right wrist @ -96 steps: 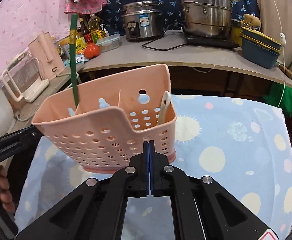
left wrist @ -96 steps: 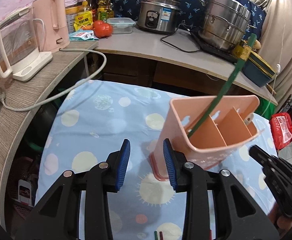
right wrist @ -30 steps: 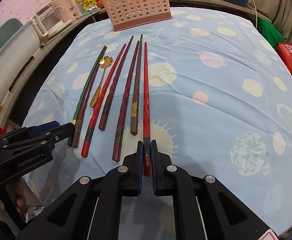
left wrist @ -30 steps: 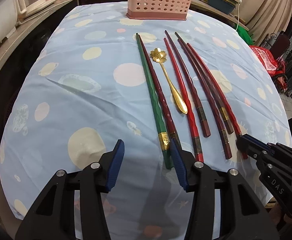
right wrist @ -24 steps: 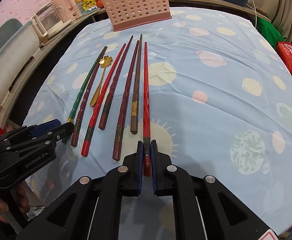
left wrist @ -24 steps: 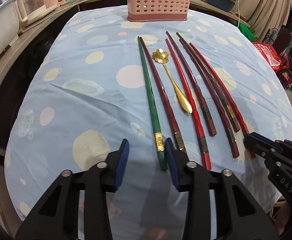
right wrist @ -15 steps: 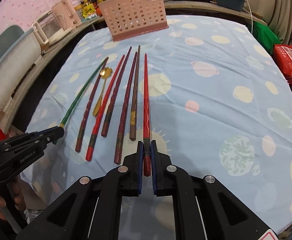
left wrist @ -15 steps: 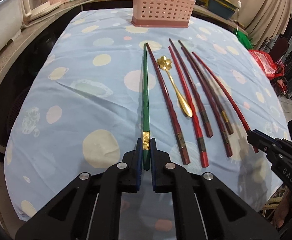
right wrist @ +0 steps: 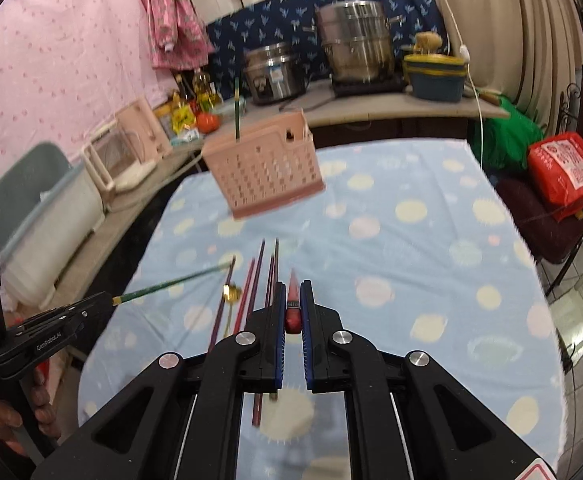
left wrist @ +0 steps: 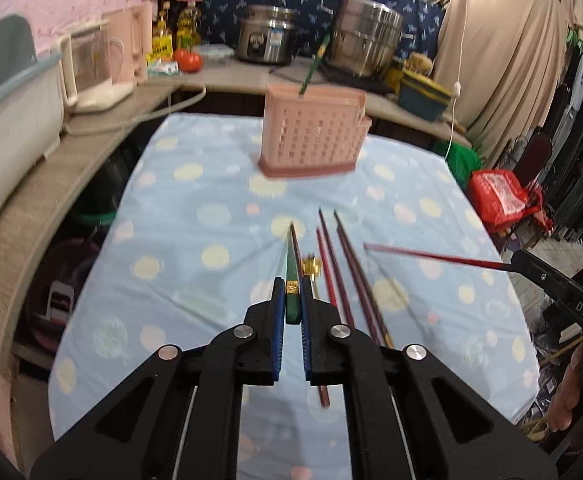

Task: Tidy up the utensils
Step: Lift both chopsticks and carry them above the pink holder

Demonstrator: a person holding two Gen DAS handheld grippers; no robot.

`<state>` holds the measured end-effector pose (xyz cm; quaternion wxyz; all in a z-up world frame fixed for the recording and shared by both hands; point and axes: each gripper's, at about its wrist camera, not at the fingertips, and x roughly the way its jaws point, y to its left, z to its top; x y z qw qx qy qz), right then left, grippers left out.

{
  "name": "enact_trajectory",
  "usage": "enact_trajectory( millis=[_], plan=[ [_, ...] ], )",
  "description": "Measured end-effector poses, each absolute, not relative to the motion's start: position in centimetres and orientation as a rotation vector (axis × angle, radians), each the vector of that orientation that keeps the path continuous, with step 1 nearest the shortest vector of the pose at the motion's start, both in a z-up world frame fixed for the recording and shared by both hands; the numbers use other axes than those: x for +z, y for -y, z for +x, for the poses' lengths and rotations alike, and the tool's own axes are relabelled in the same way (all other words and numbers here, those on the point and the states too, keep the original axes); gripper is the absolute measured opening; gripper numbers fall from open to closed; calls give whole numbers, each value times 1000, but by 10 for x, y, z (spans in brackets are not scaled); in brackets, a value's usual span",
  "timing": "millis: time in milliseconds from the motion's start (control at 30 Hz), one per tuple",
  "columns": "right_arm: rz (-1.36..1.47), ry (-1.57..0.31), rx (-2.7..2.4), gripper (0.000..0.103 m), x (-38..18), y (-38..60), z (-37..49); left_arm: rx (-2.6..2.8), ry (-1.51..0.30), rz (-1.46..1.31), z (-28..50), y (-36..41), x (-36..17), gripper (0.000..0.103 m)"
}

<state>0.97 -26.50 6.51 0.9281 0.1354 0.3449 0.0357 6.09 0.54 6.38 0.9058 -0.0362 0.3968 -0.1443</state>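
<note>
The left tool (left wrist: 290, 312) is clenching the thick end of a green chopstick (left wrist: 291, 276), low in the middle of its own frame, and the right tool (right wrist: 292, 314) is pinching a red chopstick (right wrist: 292, 300) the same way. Both sticks are hanging clear of the blue spotted cloth (left wrist: 195, 216) on the desk, tips pointing toward the pink basket (left wrist: 311, 136) standing in the upper middle, well apart from either tool. One green stick (left wrist: 311, 66) is already poking out of the basket's top. The other dark red chopsticks (left wrist: 343, 264) and the gold spoon (left wrist: 311, 266) are lying on the cloth just beyond the tools.

Each stick is being gripped only at its very end, so I'd say it could pivot or slip between the pads on the way over. The two long tips could also cross and knock each other, or strike the basket's rim and tip it.
</note>
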Motion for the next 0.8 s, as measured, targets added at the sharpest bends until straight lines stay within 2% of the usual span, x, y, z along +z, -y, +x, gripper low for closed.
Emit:
enact_trajectory(
  millis=[200, 800],
  plan=[
    [256, -602, 61, 7, 114, 282, 44, -305, -693, -78, 97, -3, 120, 7],
    [235, -412, 74, 7, 217, 299, 195, -304, -426, -82, 215, 20, 239, 7]
  ],
)
